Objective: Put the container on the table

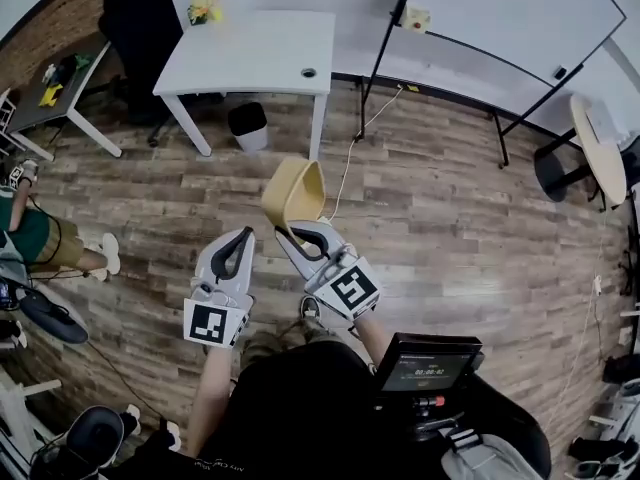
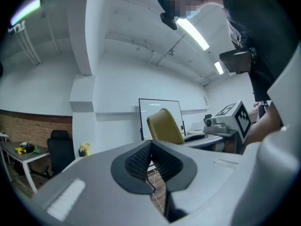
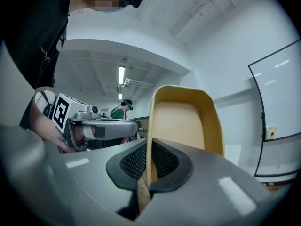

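My right gripper (image 1: 292, 234) is shut on the rim of a tan, bowl-like container (image 1: 293, 193), carried in the air above the wood floor. From the right gripper view the container (image 3: 183, 126) stands on edge, its wall pinched between the black pads (image 3: 162, 160). My left gripper (image 1: 240, 242) is shut with nothing in it, just left of the container. In the left gripper view the container (image 2: 164, 127) shows to the right, beyond the closed pads (image 2: 141, 159). The white table (image 1: 255, 53) stands ahead at the far side of the floor.
A small bin (image 1: 248, 125) sits under the white table. A black office chair (image 1: 140, 23) and a second desk (image 1: 60, 93) lie far left. A whiteboard on a stand (image 1: 500, 28) is at the far right. A seated person's legs (image 1: 50, 248) show at the left edge.
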A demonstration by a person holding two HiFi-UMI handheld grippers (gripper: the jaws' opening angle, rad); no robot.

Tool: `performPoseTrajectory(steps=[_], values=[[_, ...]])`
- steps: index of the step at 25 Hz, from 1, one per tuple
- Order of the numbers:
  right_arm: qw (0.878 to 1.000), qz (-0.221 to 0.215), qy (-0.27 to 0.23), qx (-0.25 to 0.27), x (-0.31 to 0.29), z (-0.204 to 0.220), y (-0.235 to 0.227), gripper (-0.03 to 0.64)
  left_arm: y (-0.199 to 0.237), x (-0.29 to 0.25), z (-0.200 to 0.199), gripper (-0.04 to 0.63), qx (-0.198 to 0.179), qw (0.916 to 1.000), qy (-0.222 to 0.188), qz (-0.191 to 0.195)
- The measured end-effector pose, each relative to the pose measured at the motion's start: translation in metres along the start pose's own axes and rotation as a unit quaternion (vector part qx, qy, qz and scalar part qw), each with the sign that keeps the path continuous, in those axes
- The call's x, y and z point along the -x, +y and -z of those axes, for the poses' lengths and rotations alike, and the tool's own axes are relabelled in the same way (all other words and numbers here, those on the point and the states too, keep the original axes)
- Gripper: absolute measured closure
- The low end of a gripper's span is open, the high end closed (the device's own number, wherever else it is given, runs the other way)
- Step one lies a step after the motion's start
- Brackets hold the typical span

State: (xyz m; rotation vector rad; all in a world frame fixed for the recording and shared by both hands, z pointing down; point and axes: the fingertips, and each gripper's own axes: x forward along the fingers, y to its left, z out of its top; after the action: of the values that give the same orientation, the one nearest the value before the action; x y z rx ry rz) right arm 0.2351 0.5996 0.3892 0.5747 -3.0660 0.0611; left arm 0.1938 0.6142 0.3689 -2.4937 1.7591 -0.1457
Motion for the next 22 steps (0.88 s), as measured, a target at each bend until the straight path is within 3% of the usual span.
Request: performPoseTrajectory(steps=[10, 18, 22], values=[[0.999, 0.011, 0.013, 0.030, -0.044, -0.003, -0.051, 0.598, 0.042, -0.045, 0.011, 0.594, 0.014, 0.9996, -0.024, 0.003], [0.998, 0.040, 0.029, 0.048, -0.139, -0.021, -0.047, 0.598, 0.142, -0.048, 0.017, 0.594, 0.041, 0.9976, -0.048, 0.029], [0.997, 0.036, 0.041, 0.058, -0.194, -0.031, -0.034, 0.598, 0.196, -0.036, 0.016, 0.594, 0.053, 0.9964, -0.061, 0.024]])
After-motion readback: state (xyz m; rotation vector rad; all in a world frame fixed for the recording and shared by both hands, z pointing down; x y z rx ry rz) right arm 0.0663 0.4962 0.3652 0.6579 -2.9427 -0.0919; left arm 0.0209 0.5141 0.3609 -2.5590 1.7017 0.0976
